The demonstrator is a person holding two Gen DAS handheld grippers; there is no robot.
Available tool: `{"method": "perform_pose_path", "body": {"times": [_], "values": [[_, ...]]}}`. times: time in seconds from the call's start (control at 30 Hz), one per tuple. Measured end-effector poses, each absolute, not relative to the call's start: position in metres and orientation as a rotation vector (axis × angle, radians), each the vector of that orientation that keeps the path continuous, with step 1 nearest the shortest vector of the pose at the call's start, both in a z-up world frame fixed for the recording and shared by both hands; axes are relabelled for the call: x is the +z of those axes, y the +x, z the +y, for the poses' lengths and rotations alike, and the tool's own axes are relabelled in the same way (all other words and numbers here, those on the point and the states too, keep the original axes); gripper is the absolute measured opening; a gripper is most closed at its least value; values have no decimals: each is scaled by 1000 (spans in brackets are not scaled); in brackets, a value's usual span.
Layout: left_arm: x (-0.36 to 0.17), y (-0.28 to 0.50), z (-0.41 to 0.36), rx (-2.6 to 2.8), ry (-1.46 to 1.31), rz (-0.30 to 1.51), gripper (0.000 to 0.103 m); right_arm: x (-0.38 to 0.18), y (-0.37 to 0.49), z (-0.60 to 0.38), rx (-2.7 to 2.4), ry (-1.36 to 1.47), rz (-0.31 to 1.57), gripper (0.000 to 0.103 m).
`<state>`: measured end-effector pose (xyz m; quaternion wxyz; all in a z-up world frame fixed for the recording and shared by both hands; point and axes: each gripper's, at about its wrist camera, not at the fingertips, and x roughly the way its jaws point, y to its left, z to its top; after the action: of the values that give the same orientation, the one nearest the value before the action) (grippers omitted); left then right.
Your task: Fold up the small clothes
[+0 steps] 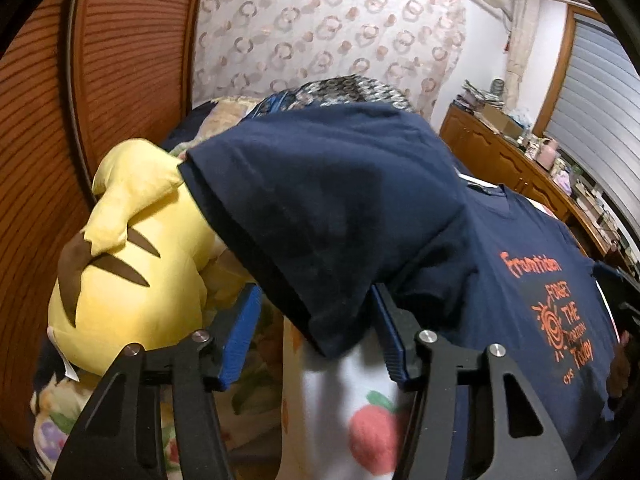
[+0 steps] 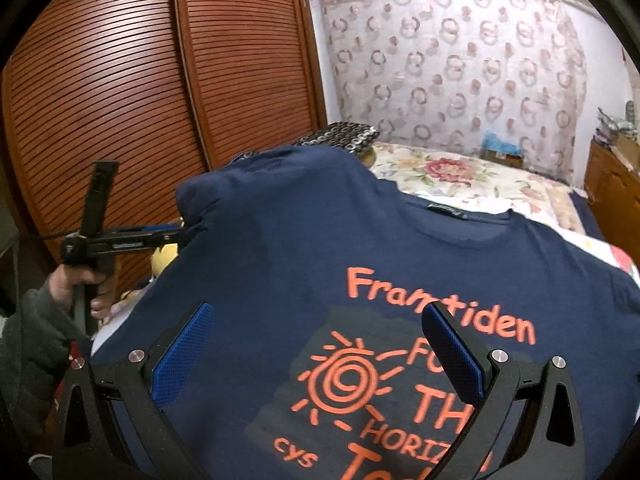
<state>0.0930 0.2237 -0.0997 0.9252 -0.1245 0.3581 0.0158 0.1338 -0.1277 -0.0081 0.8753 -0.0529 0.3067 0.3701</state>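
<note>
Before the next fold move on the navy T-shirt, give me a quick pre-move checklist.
1. Left tool gripping the sleeve: cannot tell; fabric hangs between its fingers, with a gap beside one pad.
2. Right tool open: ok, over the orange print.
3. Navy T-shirt body flat: ok, print reads unwrinkled.
4. Collar visible: ok.
5. Pikachu plush clear of the fold path: probably not ok; it sits right by the raised sleeve.

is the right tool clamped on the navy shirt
No, the right tool stands wide open over the navy shirt, its blue fingers well apart with the orange print showing between them.
</note>
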Motion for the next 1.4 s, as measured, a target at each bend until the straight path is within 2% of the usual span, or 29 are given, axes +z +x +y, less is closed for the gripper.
{"method": "perform_pose_path", "body": {"times": [0.03, 0.13, 0.37, 0.5, 0.53, 0.9, 1.1, 1.27, 1.37, 1.4], "values": [[-100, 93, 223, 29, -249, 735, 50, -9, 134, -126, 782, -115, 643, 102], [-96, 91, 218, 7, -232, 724, 41, -13, 132, -128, 785, -131, 642, 102], [-100, 102, 219, 1, -217, 778, 38, -10, 125, -133, 787, -112, 633, 102], [-95, 99, 219, -1, -210, 762, 6, -10, 119, -129, 782, -110, 625, 102], [-90, 96, 219, 6, -207, 744, 5, -11, 118, -128, 780, -113, 626, 102], [-10, 76, 191, -14, -148, 546, 4, -6, 114, -137, 756, -107, 612, 102], [15, 102, 148, -86, -54, 548, 4, -2, 115, -152, 714, -76, 601, 102], [12, 108, 112, -151, -4, 590, 4, -4, 113, -160, 685, -66, 601, 102], [3, 103, 103, -187, -3, 629, 19, -4, 112, -159, 673, -63, 612, 102], [3, 100, 100, -192, -5, 631, 31, -4, 110, -157, 669, -62, 617, 102]]}}
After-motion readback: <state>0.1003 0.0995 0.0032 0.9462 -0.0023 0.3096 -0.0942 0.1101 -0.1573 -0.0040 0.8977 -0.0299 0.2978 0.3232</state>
